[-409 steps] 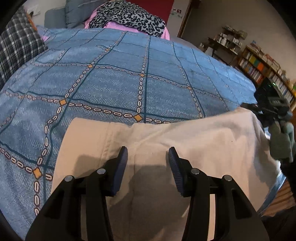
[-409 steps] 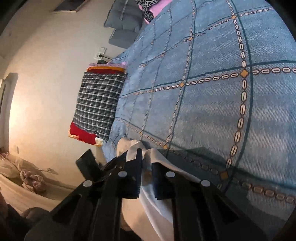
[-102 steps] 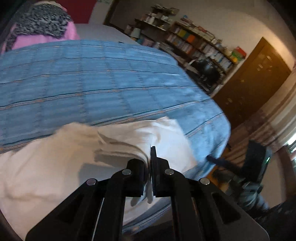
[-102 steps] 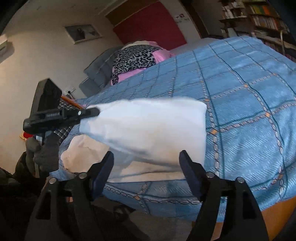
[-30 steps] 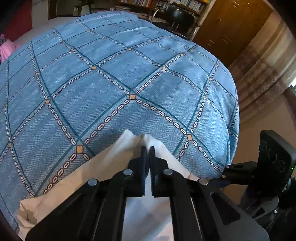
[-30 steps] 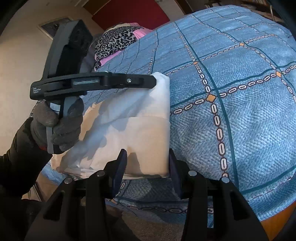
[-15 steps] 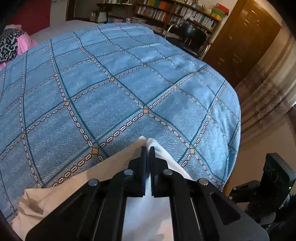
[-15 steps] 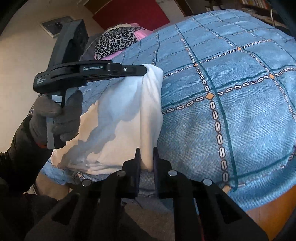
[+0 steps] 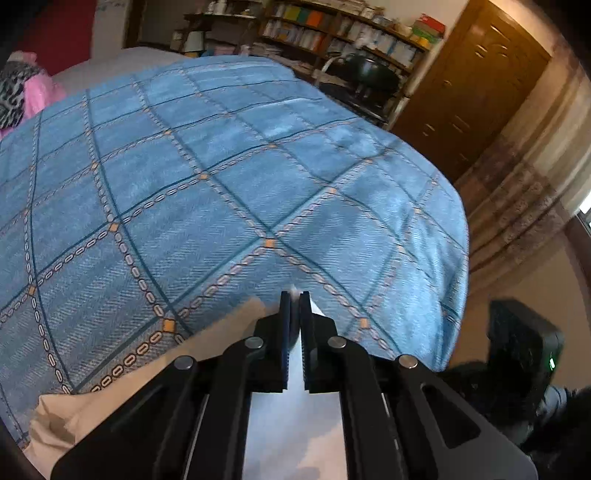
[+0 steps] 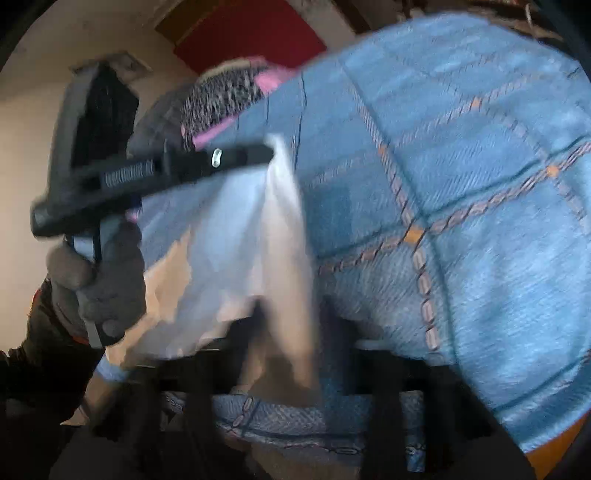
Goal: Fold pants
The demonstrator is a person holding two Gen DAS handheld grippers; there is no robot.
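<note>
We held the pants (image 9: 291, 424) at the near edge of the bed (image 9: 229, 206), which was covered in a blue checked spread. Our left gripper (image 9: 294, 295) was clamped on a corner of the pale cloth, raised above the bed. Our right gripper (image 10: 280, 332) was too blurred to tell whether it gripped the cloth draped over it. Beyond the bed, a bookshelf (image 9: 332, 29) held rows of books; no writing could be read.
</note>
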